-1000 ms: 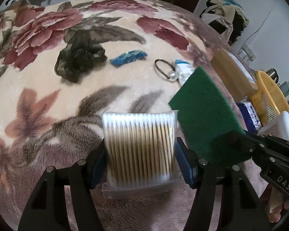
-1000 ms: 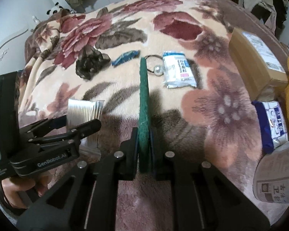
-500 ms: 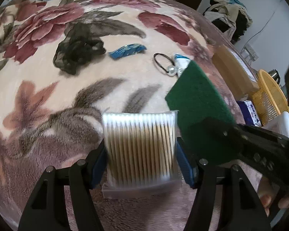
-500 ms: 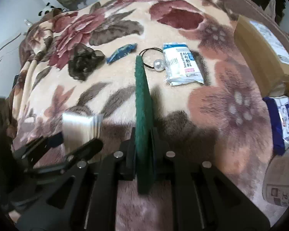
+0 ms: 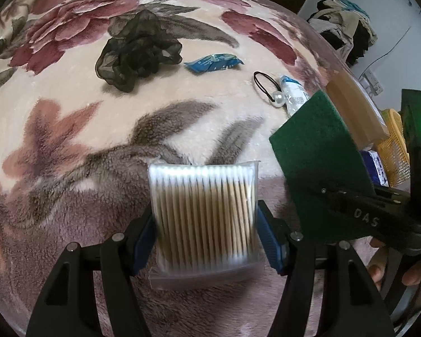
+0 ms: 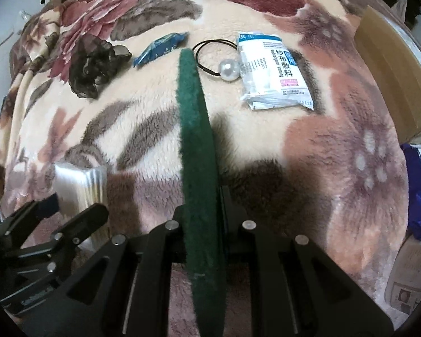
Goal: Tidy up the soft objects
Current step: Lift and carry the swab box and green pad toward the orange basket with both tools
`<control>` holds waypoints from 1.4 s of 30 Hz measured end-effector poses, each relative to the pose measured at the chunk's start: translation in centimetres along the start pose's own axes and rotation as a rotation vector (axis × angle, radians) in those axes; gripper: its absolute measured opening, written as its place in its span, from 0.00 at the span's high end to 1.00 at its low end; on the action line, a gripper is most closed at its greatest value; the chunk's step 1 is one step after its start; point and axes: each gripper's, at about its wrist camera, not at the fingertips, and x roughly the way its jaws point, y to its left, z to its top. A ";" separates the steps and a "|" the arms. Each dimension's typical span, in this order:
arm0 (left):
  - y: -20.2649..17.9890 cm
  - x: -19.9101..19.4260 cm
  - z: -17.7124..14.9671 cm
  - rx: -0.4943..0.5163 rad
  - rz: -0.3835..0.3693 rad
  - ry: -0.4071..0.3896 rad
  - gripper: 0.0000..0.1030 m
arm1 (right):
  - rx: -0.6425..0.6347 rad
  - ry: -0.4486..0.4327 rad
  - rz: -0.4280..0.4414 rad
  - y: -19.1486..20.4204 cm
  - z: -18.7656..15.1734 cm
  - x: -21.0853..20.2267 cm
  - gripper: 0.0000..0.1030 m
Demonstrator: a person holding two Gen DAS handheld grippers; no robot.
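Observation:
My left gripper (image 5: 206,224) is shut on a clear pack of cotton swabs (image 5: 205,210), held just above the floral blanket (image 5: 70,112). To its right, my right gripper (image 6: 202,219) is shut on a green scouring pad (image 6: 196,140), seen edge-on in the right wrist view and as a flat green sheet (image 5: 320,168) in the left wrist view. The left gripper and swab pack (image 6: 78,185) show at the lower left of the right wrist view. A hand (image 5: 393,266) holds the right gripper's grip.
On the blanket lie a black sheer scarf (image 5: 137,53), a blue packet (image 5: 213,63), a black hair tie with a pearl (image 6: 227,68) and a white gauze pack (image 6: 272,70). A cardboard box (image 6: 393,61), a yellow basket (image 5: 393,146) and blue-white packs (image 6: 418,193) stand at the right.
Both grippers have sunk closer to the blanket with their loads. The green pad has shifted right and lower in the left wrist view. Both grips are unchanged.

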 end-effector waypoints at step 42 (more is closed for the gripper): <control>0.3 0.6 -0.3 -0.042 -0.006 0.012 0.34 | 0.084 -0.123 0.168 -1.9 -1.1 -4.4 0.83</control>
